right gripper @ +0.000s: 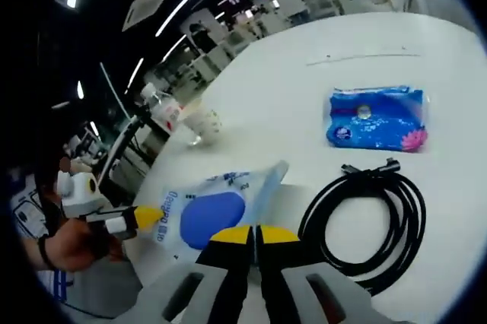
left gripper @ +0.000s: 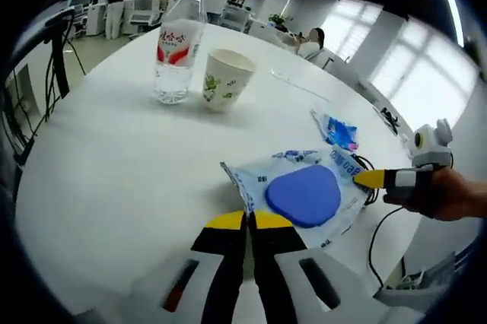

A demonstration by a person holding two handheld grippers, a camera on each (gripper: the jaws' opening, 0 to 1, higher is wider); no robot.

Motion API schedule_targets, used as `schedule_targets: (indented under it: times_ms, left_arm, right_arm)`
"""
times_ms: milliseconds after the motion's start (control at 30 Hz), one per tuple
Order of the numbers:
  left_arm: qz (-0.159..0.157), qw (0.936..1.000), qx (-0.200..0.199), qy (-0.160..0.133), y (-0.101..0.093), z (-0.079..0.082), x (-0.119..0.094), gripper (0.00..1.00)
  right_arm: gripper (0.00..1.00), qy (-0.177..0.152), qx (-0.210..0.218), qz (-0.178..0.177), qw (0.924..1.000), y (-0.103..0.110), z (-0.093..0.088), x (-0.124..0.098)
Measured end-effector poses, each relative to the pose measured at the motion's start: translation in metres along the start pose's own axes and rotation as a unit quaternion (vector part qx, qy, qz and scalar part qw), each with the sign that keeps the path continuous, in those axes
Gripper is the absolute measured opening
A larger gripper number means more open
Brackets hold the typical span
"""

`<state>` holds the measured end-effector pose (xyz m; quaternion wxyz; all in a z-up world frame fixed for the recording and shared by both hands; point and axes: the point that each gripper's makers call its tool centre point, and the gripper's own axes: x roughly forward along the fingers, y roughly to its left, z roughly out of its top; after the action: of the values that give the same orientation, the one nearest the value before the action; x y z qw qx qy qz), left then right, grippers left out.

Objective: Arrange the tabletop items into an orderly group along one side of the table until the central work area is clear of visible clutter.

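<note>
A clear plastic packet (left gripper: 304, 195) (right gripper: 213, 214) with blue print and a blue disc inside lies on the white table (left gripper: 114, 172). My left gripper (left gripper: 247, 220) is shut on its near corner. In the right gripper view it comes in from the left as a yellow-tipped left gripper (right gripper: 144, 217), held by a hand. My right gripper (right gripper: 255, 234) is shut on the opposite edge, and in the left gripper view that right gripper (left gripper: 373, 179) pinches the packet's far end. A water bottle (left gripper: 176, 50) (right gripper: 163, 111) and a paper cup (left gripper: 224, 79) (right gripper: 202, 122) stand together farther off.
A blue tissue pack (left gripper: 338, 132) (right gripper: 378, 117) lies beyond the packet. A coiled black cable (right gripper: 365, 221) rests beside my right gripper. A thin strip (right gripper: 365, 56) lies farther back. Office desks and a seated person (left gripper: 312, 39) are past the table's edge.
</note>
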<state>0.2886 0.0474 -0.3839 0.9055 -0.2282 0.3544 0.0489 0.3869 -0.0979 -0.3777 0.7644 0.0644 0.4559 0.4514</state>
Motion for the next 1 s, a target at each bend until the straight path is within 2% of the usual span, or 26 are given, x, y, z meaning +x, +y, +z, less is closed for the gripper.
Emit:
schedule_targets:
  times_ms: [200, 333, 467, 800, 1000]
  left_arm:
    - [-0.004, 0.9998, 0.017, 0.014, 0.008, -0.003, 0.004, 0.00]
    - [-0.004, 0.9997, 0.018, 0.019, 0.011, -0.005, 0.004, 0.00]
    - [-0.008, 0.9994, 0.024, 0.022, 0.011, -0.005, 0.003, 0.00]
    - [-0.023, 0.9986, 0.025, 0.039, 0.022, -0.019, -0.001, 0.11]
    - [-0.037, 0.9982, 0.023, 0.041, 0.024, -0.027, -0.007, 0.12]
  right_arm:
    - [0.00, -0.006, 0.035, -0.005, 0.9994, 0.003, -0.018, -0.004]
    - [0.00, 0.002, 0.036, -0.013, 0.9993, 0.002, -0.026, 0.001]
    - [0.00, 0.006, 0.038, -0.017, 0.9991, 0.005, -0.034, -0.003]
    - [0.04, 0.012, 0.036, -0.019, 0.9991, -0.003, -0.038, -0.005]
    - [0.07, 0.011, 0.038, -0.017, 0.9991, -0.003, -0.041, -0.007]
